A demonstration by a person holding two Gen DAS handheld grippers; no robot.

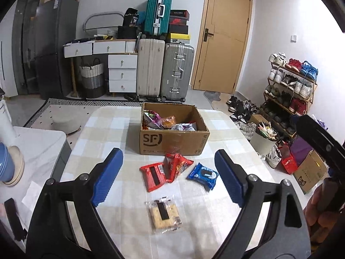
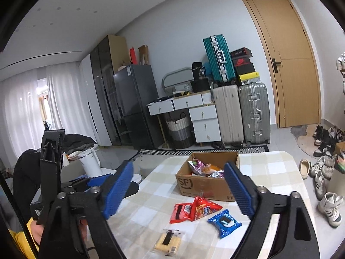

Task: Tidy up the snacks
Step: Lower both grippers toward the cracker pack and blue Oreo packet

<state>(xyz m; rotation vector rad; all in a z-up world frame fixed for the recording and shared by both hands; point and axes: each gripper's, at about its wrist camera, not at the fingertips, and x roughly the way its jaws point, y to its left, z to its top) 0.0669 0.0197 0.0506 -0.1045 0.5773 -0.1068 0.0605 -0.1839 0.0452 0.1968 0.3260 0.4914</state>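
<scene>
An open cardboard SF box (image 1: 172,142) (image 2: 202,186) with several snack packs inside stands on the checked table (image 1: 107,129) (image 2: 269,168). In front of it lie a red flat pack (image 1: 153,176) (image 2: 180,212), a red snack bag (image 1: 175,165) (image 2: 204,209), a blue Oreo pack (image 1: 202,176) (image 2: 224,221) and a clear pack of yellow crackers (image 1: 164,214) (image 2: 168,241). My left gripper (image 1: 169,178) is open and empty above these packs. My right gripper (image 2: 183,191) is open and empty, raised above the table's near side.
A white side table (image 1: 38,151) with stacked bowls (image 1: 9,164) stands at the left. A bin (image 1: 264,140), a shoe rack (image 1: 289,90) and boxes stand on the floor at the right. Suitcases (image 1: 163,69) and a drawer unit (image 1: 123,73) stand behind.
</scene>
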